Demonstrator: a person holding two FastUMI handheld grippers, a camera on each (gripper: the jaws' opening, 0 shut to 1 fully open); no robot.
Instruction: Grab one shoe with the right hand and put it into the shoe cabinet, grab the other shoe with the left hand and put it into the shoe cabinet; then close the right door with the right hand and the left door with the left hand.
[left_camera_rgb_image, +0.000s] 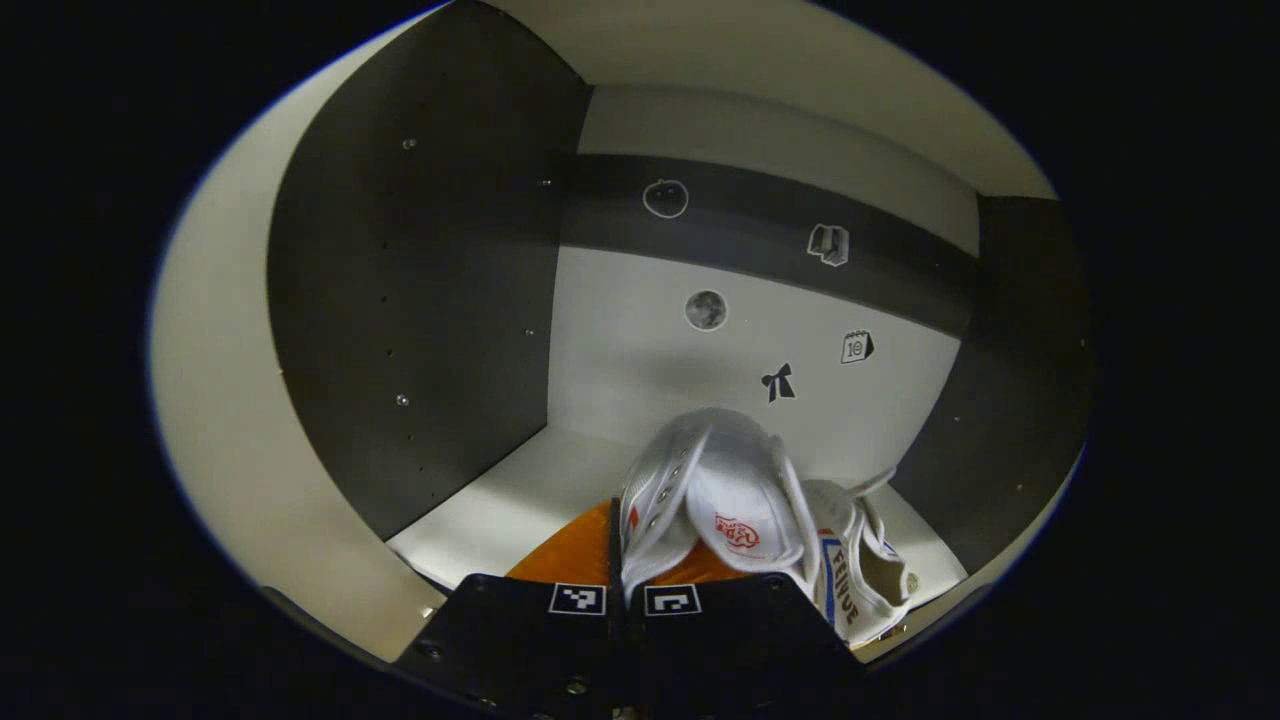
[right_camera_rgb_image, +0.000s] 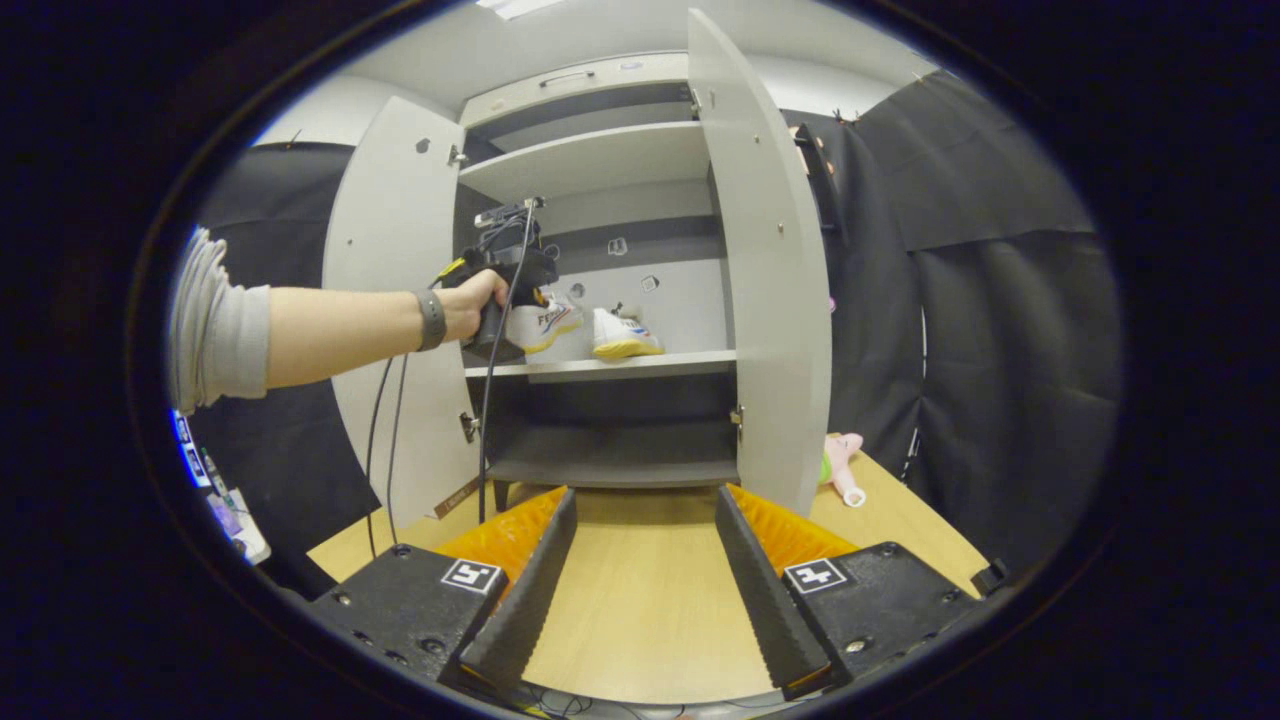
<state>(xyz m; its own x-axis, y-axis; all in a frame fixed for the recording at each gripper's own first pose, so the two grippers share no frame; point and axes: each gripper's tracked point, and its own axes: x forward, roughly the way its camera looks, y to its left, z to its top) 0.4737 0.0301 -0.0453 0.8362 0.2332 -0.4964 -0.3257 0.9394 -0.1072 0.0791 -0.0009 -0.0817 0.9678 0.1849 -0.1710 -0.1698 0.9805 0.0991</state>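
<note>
Grey and white panels of the shoe cabinet (right_camera_rgb_image: 760, 260) stand at the far end of a light wooden table (right_camera_rgb_image: 640, 590), and both doors are open wide. On the middle shelf (right_camera_rgb_image: 640, 365) one shoe (right_camera_rgb_image: 622, 333) sits already, on the right part, with its long axis about along the shelf edge.

My left gripper (left_camera_rgb_image: 625, 600) is inside the cabinet at this shelf. Its two fingers are almost together and they pinch the edge of the second shoe (left_camera_rgb_image: 720, 500) at the opening; the tongue and the eyelets point away from me, toward the back wall (left_camera_rgb_image: 640, 340). I cannot tell if the sole touches the shelf now or hangs a little above it. In the left gripper view the first shoe shows just beside on the right, close to the held one, maybe touching it. In the right gripper view my left hand (right_camera_rgb_image: 482, 295) holds this gripper at the left half of the shelf.

My right gripper (right_camera_rgb_image: 640, 590) is wide open and holds nothing. It hovers over the table, well apart from the cabinet, and points at the gap between the doors.

I judge the next move is to put the held shoe down and let go. The free place lies to the left of the held shoe, so I should not push to the right. The right door (right_camera_rgb_image: 770, 300) is nearer to my right gripper, ahead and a little right of it, while the left door (right_camera_rgb_image: 385, 300) stands just beside my left arm.
</note>
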